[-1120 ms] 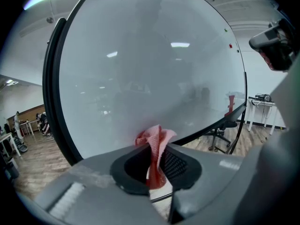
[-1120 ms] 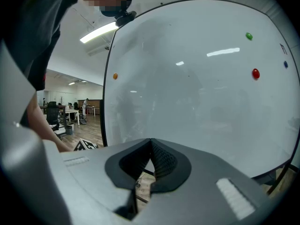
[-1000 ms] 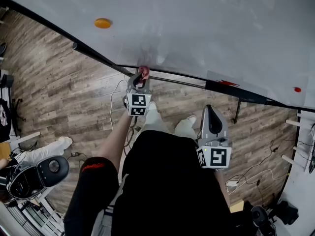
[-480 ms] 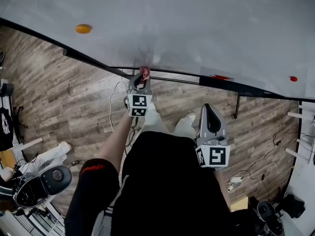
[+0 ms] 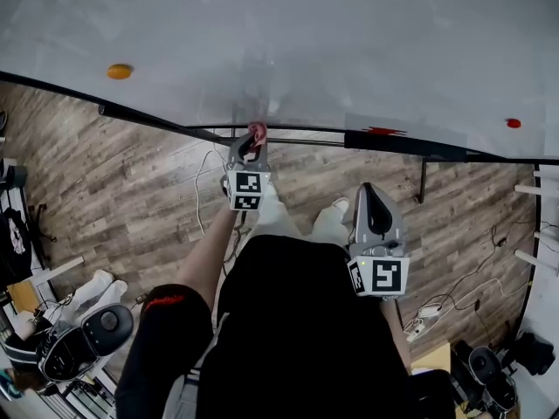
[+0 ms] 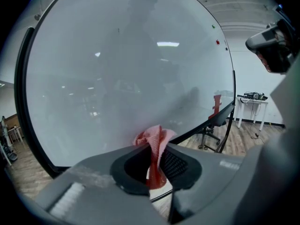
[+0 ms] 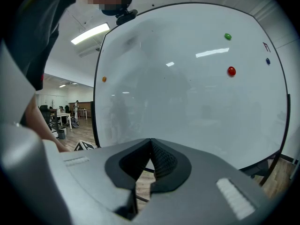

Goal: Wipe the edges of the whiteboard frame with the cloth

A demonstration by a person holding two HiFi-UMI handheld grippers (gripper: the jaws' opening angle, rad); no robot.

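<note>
Wood-plank flooring (image 5: 131, 190) runs under a large whiteboard (image 5: 306, 33) that fills the top of the head view. The left gripper (image 5: 253, 140) is raised to the board's lower edge, its jaws clamped on a pinkish-red cloth (image 5: 256, 130). In the left gripper view the cloth (image 6: 153, 142) is pinched in a narrow fold between the dark pads, and its bunched free end sticks out past the tips against the bottom of the white surface. From above, that bunched end sits right on the black frame (image 5: 52, 87) where it runs along the bottom of the board. The right gripper (image 5: 372, 192) hangs lower and nearer the person's body, well apart from the board. Its own view shows the jaws (image 7: 151, 142) closed tip to tip with nothing between them.

Farther out, a black tray (image 5: 410, 148) lies along the frame to the right of the cloth, with a red item (image 5: 382, 131) on it. An orange magnet (image 5: 120, 72) sticks to the board at far left and a red magnet (image 5: 513, 123) at far right. The right gripper view also picks up a green magnet (image 7: 228, 36) higher on the board. Below the grippers, the person's light shoes (image 5: 336, 212) stand on the floor.
</note>
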